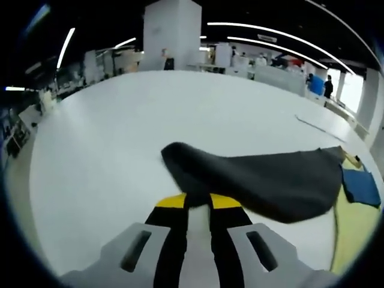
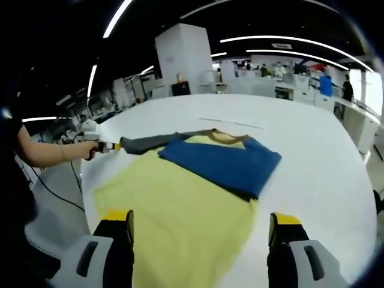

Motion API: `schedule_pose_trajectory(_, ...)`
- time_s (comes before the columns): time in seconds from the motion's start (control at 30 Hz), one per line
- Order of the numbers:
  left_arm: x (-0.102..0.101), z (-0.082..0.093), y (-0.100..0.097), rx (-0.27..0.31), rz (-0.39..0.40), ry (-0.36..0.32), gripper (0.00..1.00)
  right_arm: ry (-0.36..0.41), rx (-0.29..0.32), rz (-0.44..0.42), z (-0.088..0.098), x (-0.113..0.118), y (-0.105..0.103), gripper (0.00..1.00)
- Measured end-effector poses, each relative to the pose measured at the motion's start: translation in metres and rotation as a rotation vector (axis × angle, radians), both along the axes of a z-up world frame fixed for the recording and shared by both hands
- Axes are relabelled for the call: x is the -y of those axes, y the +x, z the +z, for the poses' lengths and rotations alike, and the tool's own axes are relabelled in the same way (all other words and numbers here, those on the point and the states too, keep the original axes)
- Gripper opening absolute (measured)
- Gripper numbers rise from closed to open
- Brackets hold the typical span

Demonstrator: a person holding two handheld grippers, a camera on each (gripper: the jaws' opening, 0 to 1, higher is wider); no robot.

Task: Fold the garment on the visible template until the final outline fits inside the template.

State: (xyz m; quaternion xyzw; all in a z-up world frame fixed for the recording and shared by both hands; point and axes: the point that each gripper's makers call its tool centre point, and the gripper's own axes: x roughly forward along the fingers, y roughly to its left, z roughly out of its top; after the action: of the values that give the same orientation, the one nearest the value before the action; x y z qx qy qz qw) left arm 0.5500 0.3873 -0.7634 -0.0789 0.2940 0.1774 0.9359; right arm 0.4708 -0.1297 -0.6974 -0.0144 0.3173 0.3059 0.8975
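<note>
In the left gripper view, the left tool (image 1: pixel 197 201) has its two yellow-tipped jaws drawn close together and clamped on the edge of the dark grey sleeve (image 1: pixel 264 180), which is lifted off the white table (image 1: pixel 120 138) and drapes away to the right. Past the sleeve, at the right edge of that view, a bit of the blue panel (image 1: pixel 362 187) and the yellow body of the garment (image 1: pixel 354 225) lie flat on the table. In the right gripper view, a person's hand (image 2: pixel 90 149) at the far left holds the left tool, which pulls the grey sleeve out sideways from the garment. The garment is spread in the middle of the table, its yellow part (image 2: pixel 180 222) nearest the camera and the blue part (image 2: pixel 228 163) folded across it toward the collar. The right tool (image 2: pixel 201 225) hovers above the yellow cloth with its jaws spread wide apart, holding nothing.
</note>
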Motion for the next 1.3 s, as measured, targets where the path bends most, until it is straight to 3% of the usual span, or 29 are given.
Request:
schedule_pose_trajectory(0.13,-0.003,-0.001,-0.001,0.010,0.003,-0.016,0.03,-0.005,0.001,-0.002,-0.001,0.000,-0.001,0.91)
schedule_pose_trajectory(0.43,-0.002,0.000,-0.005,-0.004,-0.050,-0.019,0.01,0.008,0.014,-0.005,0.005,-0.003,-0.001,0.91)
schedule_pose_trajectory(0.53,-0.005,0.004,-0.008,-0.011,-0.084,0.009,0.01,0.011,0.021,-0.001,0.007,-0.004,-0.001,0.93)
schedule_pose_trajectory(0.97,-0.029,0.027,-0.016,0.024,-0.091,-0.002,0.01,0.019,0.029,0.016,0.013,-0.010,-0.008,0.96)
schedule_pose_trajectory(1.2,-0.030,0.024,-0.008,0.019,-0.165,0.032,0.01,0.021,0.035,0.006,0.016,-0.009,-0.010,0.96)
schedule_pose_trajectory(1.3,-0.034,0.018,-0.003,0.010,-0.161,0.009,0.01,0.020,0.034,-0.001,0.016,-0.007,-0.010,0.96)
